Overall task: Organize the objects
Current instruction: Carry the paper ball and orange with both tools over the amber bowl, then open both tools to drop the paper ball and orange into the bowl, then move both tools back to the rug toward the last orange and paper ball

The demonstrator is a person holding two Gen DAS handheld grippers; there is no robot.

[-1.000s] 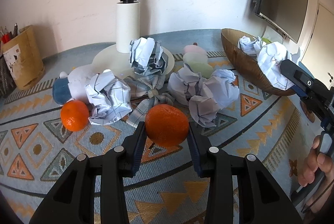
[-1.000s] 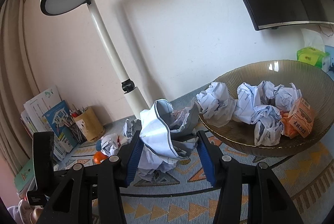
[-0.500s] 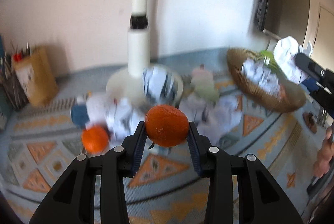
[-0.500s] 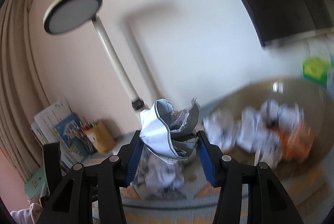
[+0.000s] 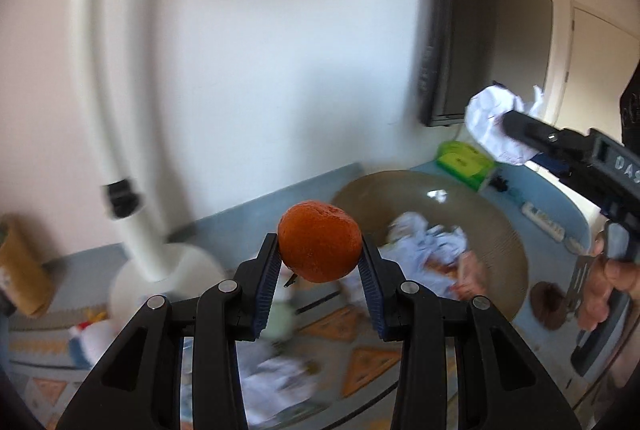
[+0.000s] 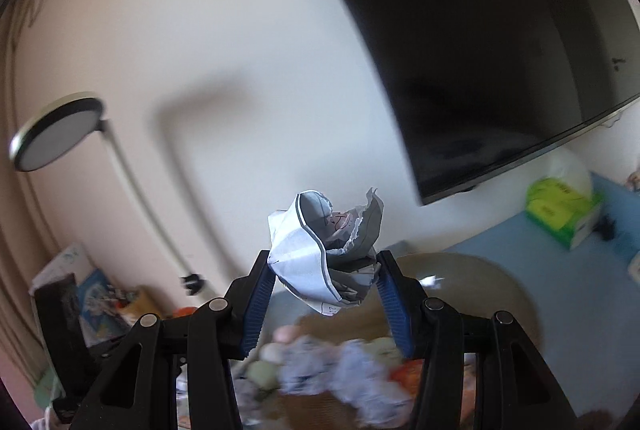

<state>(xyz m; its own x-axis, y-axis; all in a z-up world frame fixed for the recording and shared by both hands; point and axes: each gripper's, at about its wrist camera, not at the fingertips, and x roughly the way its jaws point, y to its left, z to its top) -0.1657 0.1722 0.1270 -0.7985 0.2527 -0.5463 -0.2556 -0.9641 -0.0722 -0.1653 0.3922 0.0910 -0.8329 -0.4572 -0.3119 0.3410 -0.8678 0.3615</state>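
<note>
An orange mandarin [image 5: 319,242] sits clamped between the blue pads of my left hand-held gripper [image 5: 319,262], lifted clear of the surface [image 5: 532,185] and hanging in front of the rim of a wide brown bowl [image 5: 504,230]. In my right hand-held gripper [image 6: 323,286] a crumpled paper ball [image 6: 320,258] is pinched between both pads, raised above the same bowl [image 6: 496,282]. From the left wrist view that paper ball [image 5: 496,121] shows at the tip of the right hand-held gripper [image 5: 516,133], high over the bowl's far side, with my hand [image 5: 604,282] wrapped on its grip.

Inside the bowl lie more crumpled papers [image 5: 428,242], blurred, with something orange among them that I cannot make out. A green tissue box [image 5: 464,159] stands just behind the bowl on the blue surface. To the left rises a white lamp post [image 5: 120,157] on a round base, its disc head [image 6: 56,135] visible from the right wrist view. A dark wall screen [image 6: 500,41] hangs above. More paper wads [image 5: 276,378] lie on the patterned cloth [image 5: 368,362] below the left hand-held gripper. Much of the background is smeared.
</note>
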